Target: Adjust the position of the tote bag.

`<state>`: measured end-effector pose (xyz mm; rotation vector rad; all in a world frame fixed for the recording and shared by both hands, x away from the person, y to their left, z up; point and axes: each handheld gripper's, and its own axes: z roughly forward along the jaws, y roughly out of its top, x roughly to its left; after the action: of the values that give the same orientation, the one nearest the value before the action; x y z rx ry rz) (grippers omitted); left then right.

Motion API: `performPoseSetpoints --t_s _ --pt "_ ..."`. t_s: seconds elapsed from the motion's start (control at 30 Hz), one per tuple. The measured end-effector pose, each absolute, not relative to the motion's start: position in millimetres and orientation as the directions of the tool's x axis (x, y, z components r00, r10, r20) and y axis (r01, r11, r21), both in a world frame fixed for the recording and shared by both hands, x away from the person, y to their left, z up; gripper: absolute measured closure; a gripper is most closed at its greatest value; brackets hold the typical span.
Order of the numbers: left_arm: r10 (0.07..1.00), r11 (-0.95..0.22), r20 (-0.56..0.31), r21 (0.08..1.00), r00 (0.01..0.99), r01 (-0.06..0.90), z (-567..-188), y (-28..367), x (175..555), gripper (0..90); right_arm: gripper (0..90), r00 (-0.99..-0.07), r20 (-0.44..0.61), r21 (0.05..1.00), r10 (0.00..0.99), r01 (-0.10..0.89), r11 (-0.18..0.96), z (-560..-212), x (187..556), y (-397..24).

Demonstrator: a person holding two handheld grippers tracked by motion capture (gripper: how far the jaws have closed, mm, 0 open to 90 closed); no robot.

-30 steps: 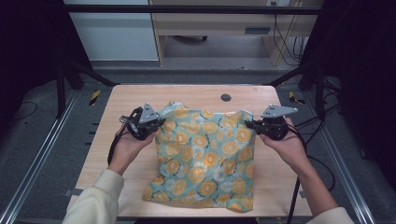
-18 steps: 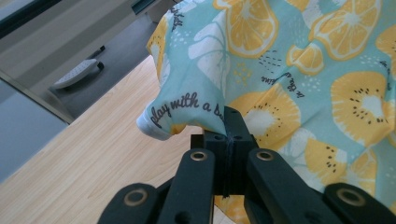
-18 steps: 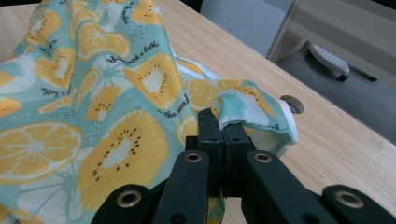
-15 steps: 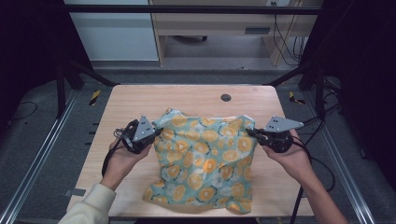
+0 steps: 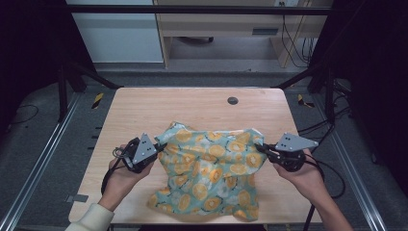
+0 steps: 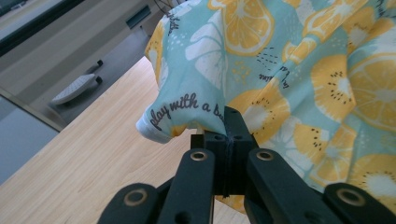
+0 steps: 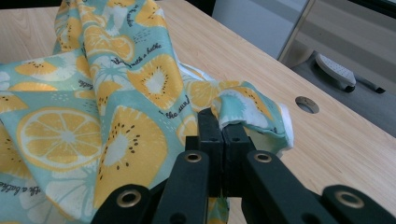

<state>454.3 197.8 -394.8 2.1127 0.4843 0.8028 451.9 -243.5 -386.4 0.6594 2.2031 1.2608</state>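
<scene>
A light-blue cloth (image 5: 211, 168) printed with orange slices lies bunched on the wooden table (image 5: 183, 108), its far edge lifted and its near part folded under. My left gripper (image 5: 161, 146) is shut on the cloth's left corner (image 6: 187, 112). My right gripper (image 5: 260, 147) is shut on the cloth's right corner (image 7: 243, 112). In both gripper views the black jaws are pressed together with fabric pinched between them. The cloth hangs slack between the two grippers.
A small dark round hole (image 5: 233, 100) sits in the table's far part, right of centre, also seen as the hole (image 7: 307, 104). Metal rails run along both table sides. A desk and cables stand beyond the far edge.
Both grippers have pulled toward the near edge of the table, dragging the cloth's far edge with them. The cloth has gone from spread flat to doubled over and bunched.
</scene>
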Motion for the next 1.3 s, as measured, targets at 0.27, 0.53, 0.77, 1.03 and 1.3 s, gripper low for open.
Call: performPoseSetpoints --t_s 0.27,0.53,0.77,1.03,1.3 --pt "0.55 -0.597 0.394 0.802 0.736 0.016 -400 200 425 90.0 88.9 -0.754 -0.187 0.89 0.63 0.141 0.434 -393 426 -248" --pt "0.54 -0.59 0.377 0.807 0.752 0.018 -406 204 409 90.0 88.9 -0.761 -0.186 0.895 0.622 0.131 0.427 -395 407 -247" --pt "0.544 -0.578 0.359 0.816 0.758 0.028 -410 207 404 90.0 88.9 -0.766 -0.176 0.898 0.618 0.132 0.42 -399 402 -246" --pt "0.534 -0.567 0.34 0.823 0.774 0.029 -411 208 396 90.0 88.8 -0.769 -0.175 0.899 0.615 0.13 0.419 -399 397 -247" --pt "0.507 -0.545 0.314 0.838 0.803 0.017 -411 209 383 90.0 88.5 -0.771 -0.161 0.909 0.617 0.127 0.396 -399 386 -250"
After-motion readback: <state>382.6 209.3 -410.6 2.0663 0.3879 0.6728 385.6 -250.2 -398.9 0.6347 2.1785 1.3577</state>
